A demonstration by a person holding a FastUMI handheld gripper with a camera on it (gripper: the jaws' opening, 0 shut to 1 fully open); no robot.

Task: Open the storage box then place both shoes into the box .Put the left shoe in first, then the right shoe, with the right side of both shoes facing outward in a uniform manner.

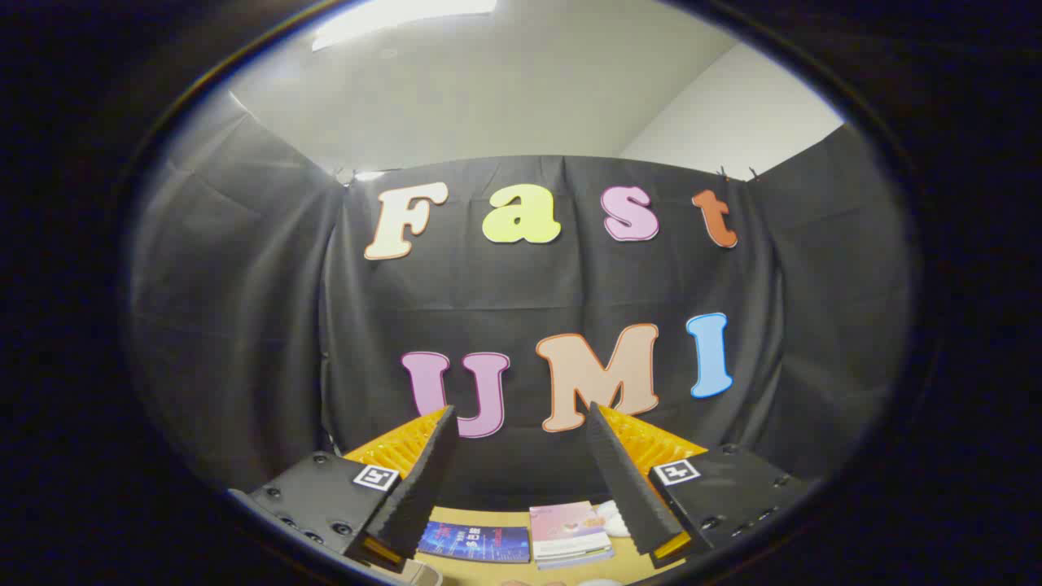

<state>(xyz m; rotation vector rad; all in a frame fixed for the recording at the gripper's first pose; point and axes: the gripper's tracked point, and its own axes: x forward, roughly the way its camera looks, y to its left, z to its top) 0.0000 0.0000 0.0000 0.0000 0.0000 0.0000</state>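
Observation:
My gripper (521, 417) is held high and tilted up toward the booth's back cloth, its two fingers (423, 480) spread wide apart with nothing between them. Low between the fingers a strip of wooden table (505, 570) shows. A small white rounded object (612, 518), perhaps part of a shoe, lies on the table just by the right finger; too little shows to tell.
A dark blue booklet (475, 541) and a stack of pink booklets (570, 533) lie on the table below the fingers. Black cloth walls close the booth at the back and on both sides, with white ceiling above.

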